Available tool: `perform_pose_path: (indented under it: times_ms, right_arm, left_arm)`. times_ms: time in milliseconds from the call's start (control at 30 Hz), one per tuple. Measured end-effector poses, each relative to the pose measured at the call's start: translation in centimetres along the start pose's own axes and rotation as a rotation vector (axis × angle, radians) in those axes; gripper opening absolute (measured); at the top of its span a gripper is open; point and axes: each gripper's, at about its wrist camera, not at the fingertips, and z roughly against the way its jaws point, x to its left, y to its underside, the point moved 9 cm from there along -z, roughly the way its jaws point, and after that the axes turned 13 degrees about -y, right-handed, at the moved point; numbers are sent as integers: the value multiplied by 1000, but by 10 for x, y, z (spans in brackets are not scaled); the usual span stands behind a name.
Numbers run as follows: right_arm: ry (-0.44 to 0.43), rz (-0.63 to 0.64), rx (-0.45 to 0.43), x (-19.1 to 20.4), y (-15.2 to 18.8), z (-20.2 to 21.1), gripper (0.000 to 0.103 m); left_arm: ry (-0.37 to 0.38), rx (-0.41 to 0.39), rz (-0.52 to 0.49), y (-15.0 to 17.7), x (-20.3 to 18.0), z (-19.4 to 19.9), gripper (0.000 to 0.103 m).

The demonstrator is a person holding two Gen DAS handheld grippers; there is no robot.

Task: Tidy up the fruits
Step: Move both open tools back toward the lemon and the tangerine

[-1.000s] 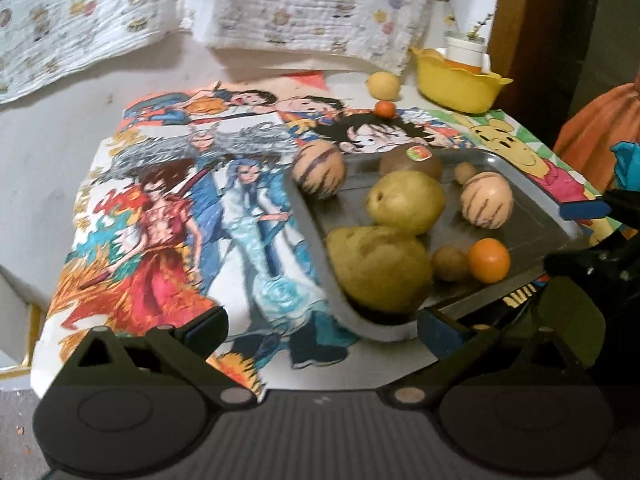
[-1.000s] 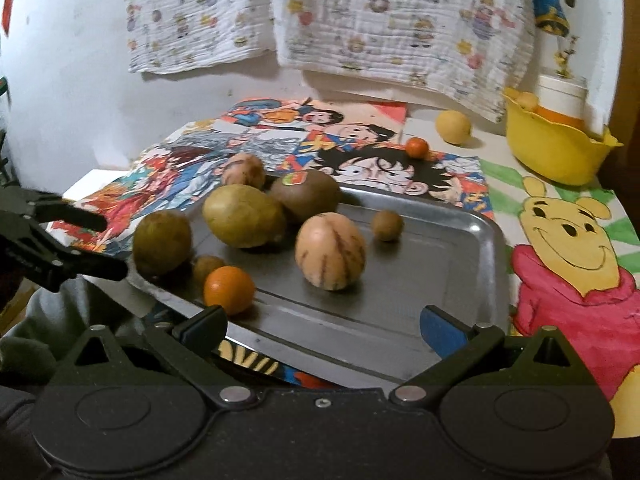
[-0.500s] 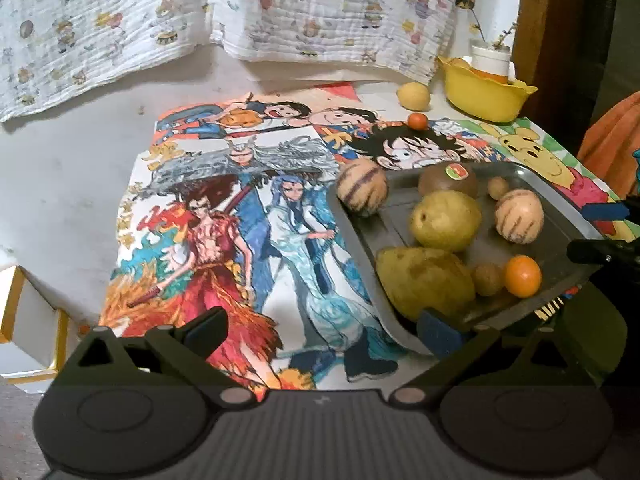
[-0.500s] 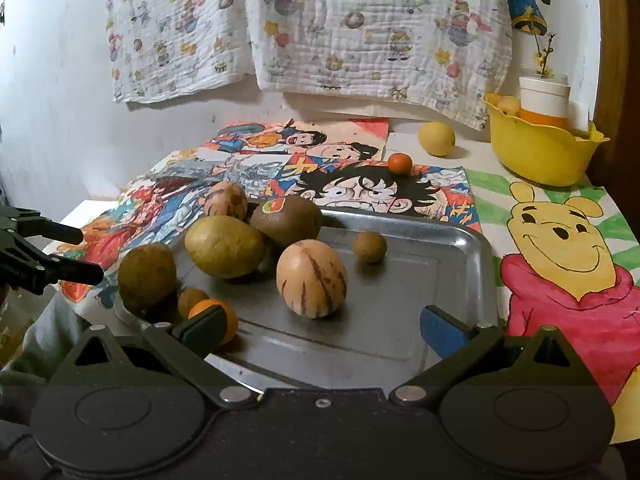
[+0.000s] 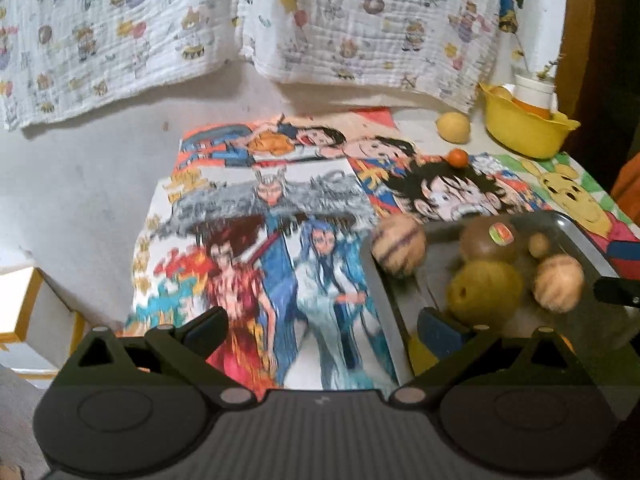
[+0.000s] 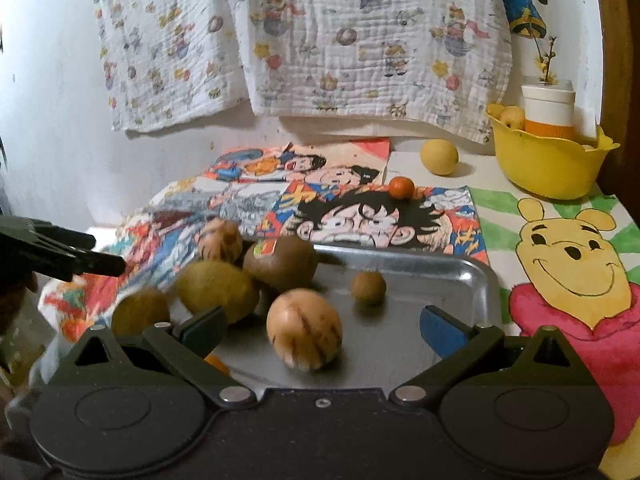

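A metal tray (image 6: 476, 268) on the cartoon-print cloth holds several fruits: a striped melon (image 6: 304, 328), a brown fruit with a sticker (image 6: 280, 262), a yellow-green pear (image 6: 216, 292), a brown pear (image 6: 140, 312) and a small brown fruit (image 6: 368, 287). My right gripper (image 6: 322, 326) is open over the tray's near side, and the striped melon lies just ahead between its fingers, untouched. My left gripper (image 5: 322, 328) is open and empty over the cloth, left of the tray (image 5: 580, 232). Another striped melon (image 5: 398, 246) rests at the tray's left corner.
A lemon (image 6: 439, 157) and a small orange (image 6: 401, 187) lie on the table behind the tray. A yellow bowl (image 6: 548, 164) with a white and orange jar (image 6: 548, 108) stands at the back right. Printed cloths hang on the wall. The table drops off at the left edge (image 5: 152, 216).
The right gripper has come in lower and closer, so the striped melon now lies between its fingers. The left gripper has swung left and the tray sits further right in its view.
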Motion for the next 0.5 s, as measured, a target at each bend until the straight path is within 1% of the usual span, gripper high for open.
perform_pose_path:
  times_ms: [100,200,367,500]
  right_arm:
    - [-22,-58,-27,-9,-10,-3,102]
    - [-31,-93,-43,-20,-21,-7,102]
    - [0,-87,-39,-41,-45,-18,102]
    - [17,-114,-28,-61,-68,-33,102]
  left_arm:
    - [-28,-4,-8,-11,-5,-9,103]
    - [-25,-3,-17,-22,-14,-16,103]
    - [-19,-27,-60,-46,-29,-26,103]
    - [-11,-31,-89,-67,-40,-40,103]
